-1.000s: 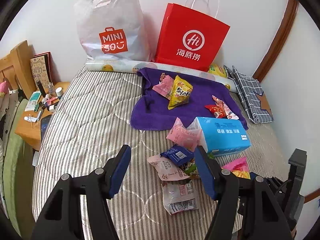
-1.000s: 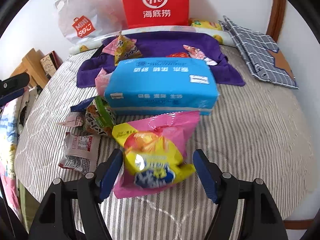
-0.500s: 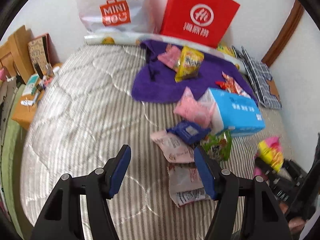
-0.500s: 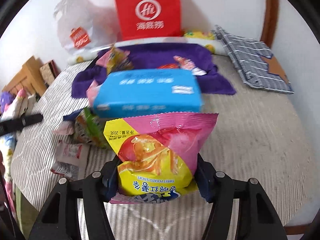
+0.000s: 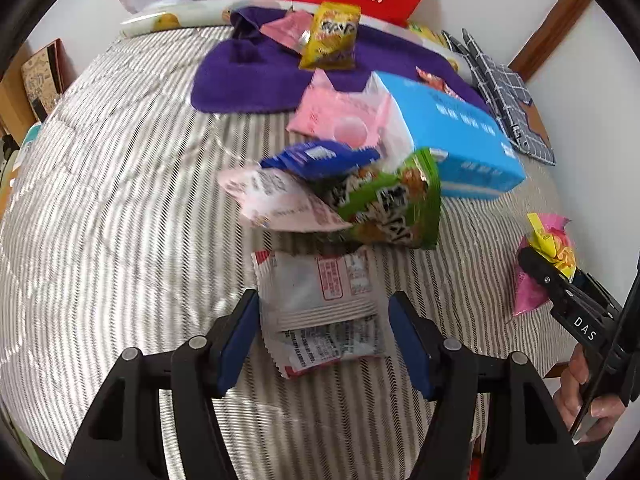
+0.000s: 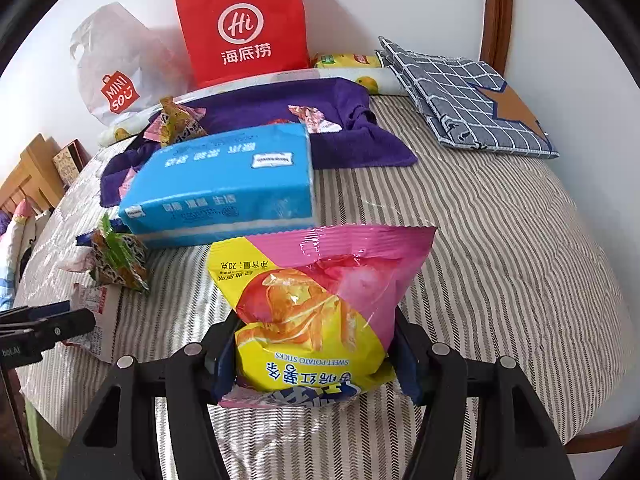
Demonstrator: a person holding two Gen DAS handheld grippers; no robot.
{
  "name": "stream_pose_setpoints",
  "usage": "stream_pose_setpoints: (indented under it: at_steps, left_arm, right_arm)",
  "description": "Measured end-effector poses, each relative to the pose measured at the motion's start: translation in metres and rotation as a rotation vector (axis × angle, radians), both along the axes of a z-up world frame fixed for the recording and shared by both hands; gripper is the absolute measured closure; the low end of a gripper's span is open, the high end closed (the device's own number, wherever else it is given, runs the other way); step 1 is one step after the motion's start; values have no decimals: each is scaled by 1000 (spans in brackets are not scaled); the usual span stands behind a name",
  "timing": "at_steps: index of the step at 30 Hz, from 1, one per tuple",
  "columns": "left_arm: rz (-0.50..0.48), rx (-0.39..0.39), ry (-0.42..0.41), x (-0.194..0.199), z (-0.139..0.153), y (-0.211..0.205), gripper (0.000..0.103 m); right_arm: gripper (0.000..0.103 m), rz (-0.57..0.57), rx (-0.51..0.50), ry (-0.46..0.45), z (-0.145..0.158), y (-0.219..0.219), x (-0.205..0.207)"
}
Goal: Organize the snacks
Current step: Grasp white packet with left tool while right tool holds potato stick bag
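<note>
My left gripper [image 5: 324, 336] points down at the striped bed [image 5: 120, 200], its jaws opening. A white snack packet [image 5: 320, 304] lies flat between its blue fingers, with a gap at the right pad. Just beyond it lie a green snack bag [image 5: 392, 208], a pale pink packet [image 5: 276, 200], a small blue packet [image 5: 320, 156] and a pink packet [image 5: 340, 116]. My right gripper [image 6: 316, 352] is shut on a pink and yellow sweet potato sticks bag [image 6: 320, 304], held upright above the bed. That bag [image 5: 552, 248] also shows at the right of the left wrist view.
A blue tissue pack [image 6: 224, 188] lies mid-bed before a purple towel [image 6: 360, 148] bearing more snacks. A red paper bag [image 6: 240, 24] and a white plastic bag [image 6: 116, 72] stand against the wall. Folded checked cloth [image 6: 468, 96] is at the back right. A hand [image 5: 584, 392] holds the right gripper.
The left gripper has come down and forward, so the white packet now lies between its fingers. The right gripper's jaws have closed on the pink and yellow bag and raised it.
</note>
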State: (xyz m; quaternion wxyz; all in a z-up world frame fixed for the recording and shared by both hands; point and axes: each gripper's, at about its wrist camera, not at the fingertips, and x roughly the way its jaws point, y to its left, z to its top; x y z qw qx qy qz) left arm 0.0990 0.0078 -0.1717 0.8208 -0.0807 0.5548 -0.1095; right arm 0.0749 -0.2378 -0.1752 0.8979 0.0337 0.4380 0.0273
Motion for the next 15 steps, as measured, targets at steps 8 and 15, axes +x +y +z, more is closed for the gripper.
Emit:
stream_pose_setpoints:
  at_steps: [8, 15]
  left_arm:
    - [20, 121, -94, -6, -6, -27, 26]
    - [11, 178, -151, -9, -5, -27, 48]
  right_arm:
    - [42, -9, 38, -7, -7, -7, -3]
    - [42, -10, 57, -23, -7, -7, -1]
